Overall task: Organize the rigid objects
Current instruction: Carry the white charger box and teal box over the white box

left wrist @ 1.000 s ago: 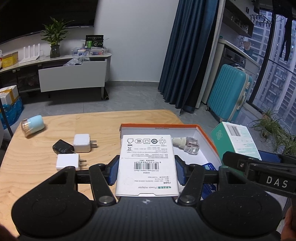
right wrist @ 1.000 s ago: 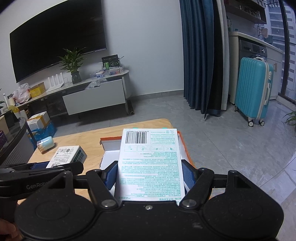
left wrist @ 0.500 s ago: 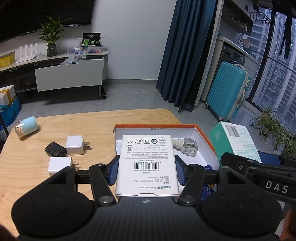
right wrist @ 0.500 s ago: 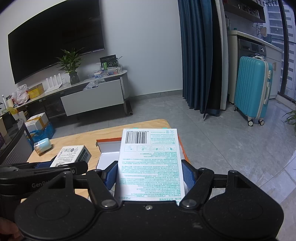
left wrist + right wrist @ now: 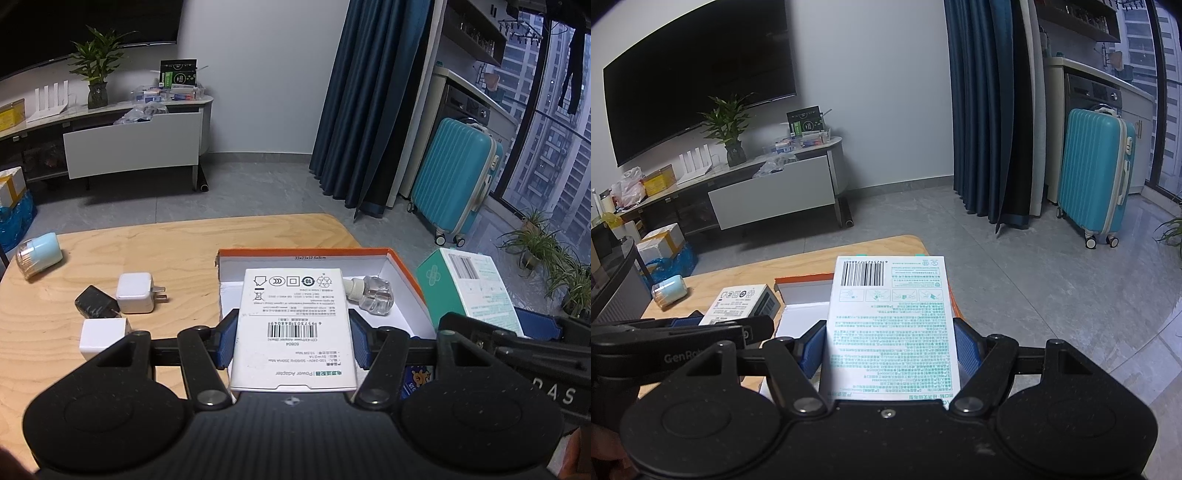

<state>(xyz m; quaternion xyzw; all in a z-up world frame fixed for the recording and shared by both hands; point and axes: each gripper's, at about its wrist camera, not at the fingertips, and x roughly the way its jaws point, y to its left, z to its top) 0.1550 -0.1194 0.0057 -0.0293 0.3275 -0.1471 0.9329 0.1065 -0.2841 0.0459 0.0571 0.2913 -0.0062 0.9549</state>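
Left gripper (image 5: 293, 341) clamped on adapter box (image 5: 293, 325) over orange tray (image 5: 406, 273); right gripper (image 5: 890, 347) clamped on green-print box (image 5: 892, 328). Risk: crowding, boxes collide above tray, crush bottle (image 5: 371, 293).

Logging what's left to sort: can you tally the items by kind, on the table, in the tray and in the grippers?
Plug adapters on the table: 3 (white, black, white)
Boxes held: 2 (white, teal-print)
Clear bottle in the tray: 1
Blue-capped jar lying on the table: 1
Total: 7
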